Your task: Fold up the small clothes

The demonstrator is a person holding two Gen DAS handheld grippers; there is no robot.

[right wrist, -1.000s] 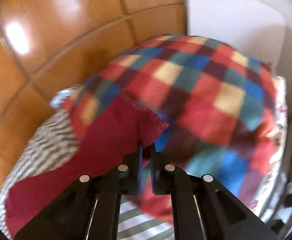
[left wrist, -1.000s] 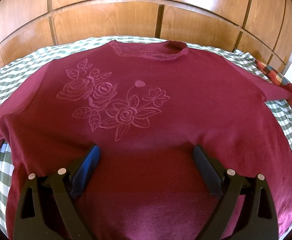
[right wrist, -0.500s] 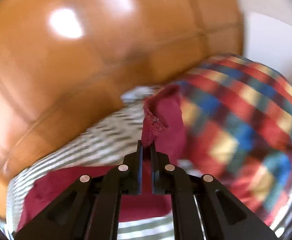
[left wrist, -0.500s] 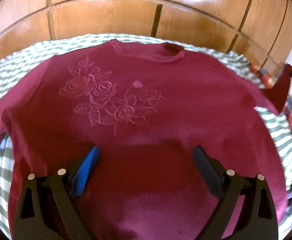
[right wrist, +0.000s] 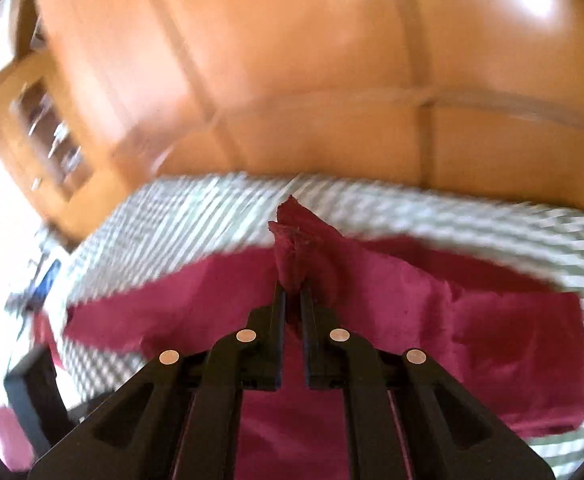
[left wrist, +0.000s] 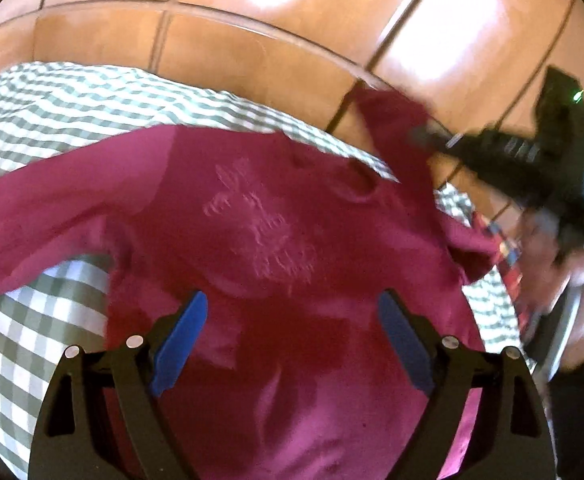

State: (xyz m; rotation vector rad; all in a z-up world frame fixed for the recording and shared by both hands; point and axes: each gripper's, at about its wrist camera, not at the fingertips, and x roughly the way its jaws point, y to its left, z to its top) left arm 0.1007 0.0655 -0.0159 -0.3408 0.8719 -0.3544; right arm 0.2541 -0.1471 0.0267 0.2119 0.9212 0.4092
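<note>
A dark red long-sleeved knit sweater with a raised flower pattern on its chest (left wrist: 259, 232) lies front up on a green-and-white checked cloth (left wrist: 31, 344) that covers the bed, and glossy orange-brown wooden panelling (left wrist: 251, 40) rises just behind it. The left gripper (left wrist: 289, 344) hangs low over the lower middle of the sweater with its two blue-padded fingers (left wrist: 179, 344) spread wide apart and nothing between them; whether they touch the fabric I cannot tell. One sleeve stretches out flat across the checked cloth on the left of that view. The other sleeve is lifted off the bed: the right gripper (right wrist: 292, 300) has its black jaws clamped tight on the sleeve cuff (right wrist: 296, 248), which bunches and pokes up past the fingertips, while the rest of that sleeve drapes back down toward the sweater's body. From the left camera the right gripper appears as a blurred black shape at the right edge, raised above the bed with the red cuff trailing from it. A patch of multicoloured plaid fabric (left wrist: 504, 248) shows at the bed's right side, partly hidden.
</note>
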